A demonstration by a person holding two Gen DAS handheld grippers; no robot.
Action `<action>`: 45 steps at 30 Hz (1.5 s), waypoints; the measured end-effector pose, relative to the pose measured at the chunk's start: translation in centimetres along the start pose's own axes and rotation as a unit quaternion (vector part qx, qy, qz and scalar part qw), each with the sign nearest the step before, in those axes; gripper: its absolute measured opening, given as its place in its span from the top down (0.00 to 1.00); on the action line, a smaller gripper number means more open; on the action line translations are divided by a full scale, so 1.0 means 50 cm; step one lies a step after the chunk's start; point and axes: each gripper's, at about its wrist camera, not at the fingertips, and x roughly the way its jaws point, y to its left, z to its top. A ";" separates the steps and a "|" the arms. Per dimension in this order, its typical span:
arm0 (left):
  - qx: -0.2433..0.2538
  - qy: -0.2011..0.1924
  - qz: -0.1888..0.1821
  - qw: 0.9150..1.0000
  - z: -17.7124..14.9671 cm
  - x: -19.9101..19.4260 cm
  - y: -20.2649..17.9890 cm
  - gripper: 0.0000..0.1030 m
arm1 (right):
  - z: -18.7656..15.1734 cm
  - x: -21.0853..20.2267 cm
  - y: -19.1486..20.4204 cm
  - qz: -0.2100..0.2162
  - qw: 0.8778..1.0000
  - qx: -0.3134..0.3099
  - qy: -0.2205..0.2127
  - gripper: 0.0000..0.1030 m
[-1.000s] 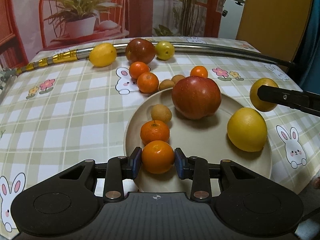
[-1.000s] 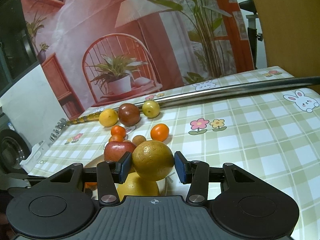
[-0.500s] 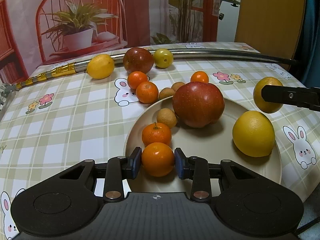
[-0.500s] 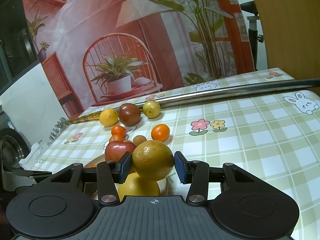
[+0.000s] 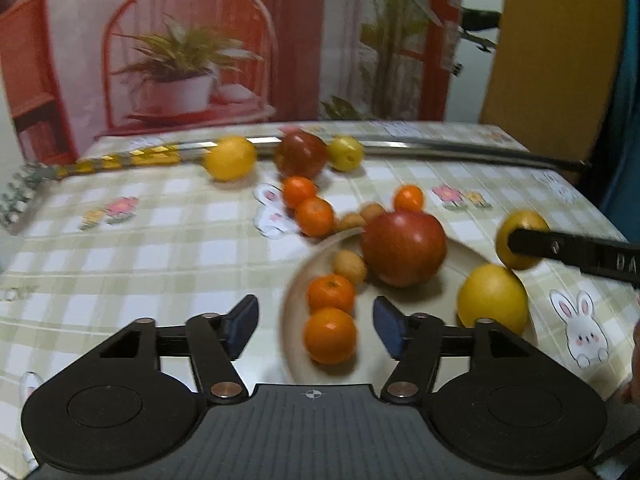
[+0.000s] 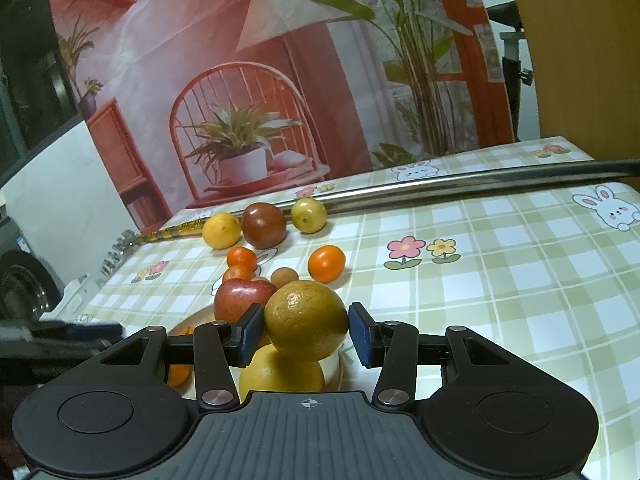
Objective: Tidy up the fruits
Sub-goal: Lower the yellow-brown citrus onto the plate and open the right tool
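L gripper (image 5: 314,330) released tangerine (image 5: 330,335) (R unchanged).

Glossy red apple (image 5: 404,249) — matt cream plate (image 5: 294,300), shiny metal rod (image 6: 480,184)

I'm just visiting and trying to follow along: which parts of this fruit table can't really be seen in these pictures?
- Left wrist view: motion blur smears the small brown fruits behind the plate, so their kind is unclear.
- Right wrist view: the plate is mostly hidden by the gripper body and the held yellow-green citrus.
- Right wrist view: the yellow fruit under it is partly covered.
- Right wrist view: the left gripper at the left edge is blurred.
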 end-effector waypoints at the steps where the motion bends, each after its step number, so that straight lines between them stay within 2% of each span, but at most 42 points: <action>1: -0.001 -0.005 0.007 1.000 0.004 -0.007 0.005 0.30 | 0.002 0.001 0.003 -0.002 1.000 -0.005 0.001 0.58; 3: -0.004 -0.019 0.017 1.000 0.010 -0.024 0.014 0.23 | 0.003 0.002 0.011 -0.005 1.000 -0.015 0.003 0.58; 6: -0.010 -0.037 0.023 0.999 0.015 -0.042 0.026 0.17 | 0.008 0.004 0.023 -0.004 1.000 -0.025 0.006 0.58; 11: -0.015 -0.044 0.035 0.998 0.015 -0.054 0.039 0.14 | 0.023 0.013 0.054 0.006 0.999 -0.051 0.013 0.58; 21: -0.046 -0.046 0.051 0.997 0.002 -0.063 0.081 0.14 | 0.011 0.084 0.142 0.047 0.987 -0.121 0.092 0.58; 27: -0.066 -0.040 0.057 0.995 -0.007 -0.062 0.099 0.14 | -0.004 0.111 0.180 0.065 0.978 -0.159 0.119 0.58; 38: -0.077 -0.021 0.060 0.995 -0.015 -0.047 0.094 0.14 | -0.021 0.138 0.199 0.065 0.970 -0.195 0.128 0.58; 45: -0.074 -0.016 0.058 0.995 -0.019 -0.045 0.090 0.14 | -0.023 0.136 0.200 0.066 0.970 -0.197 0.123 0.58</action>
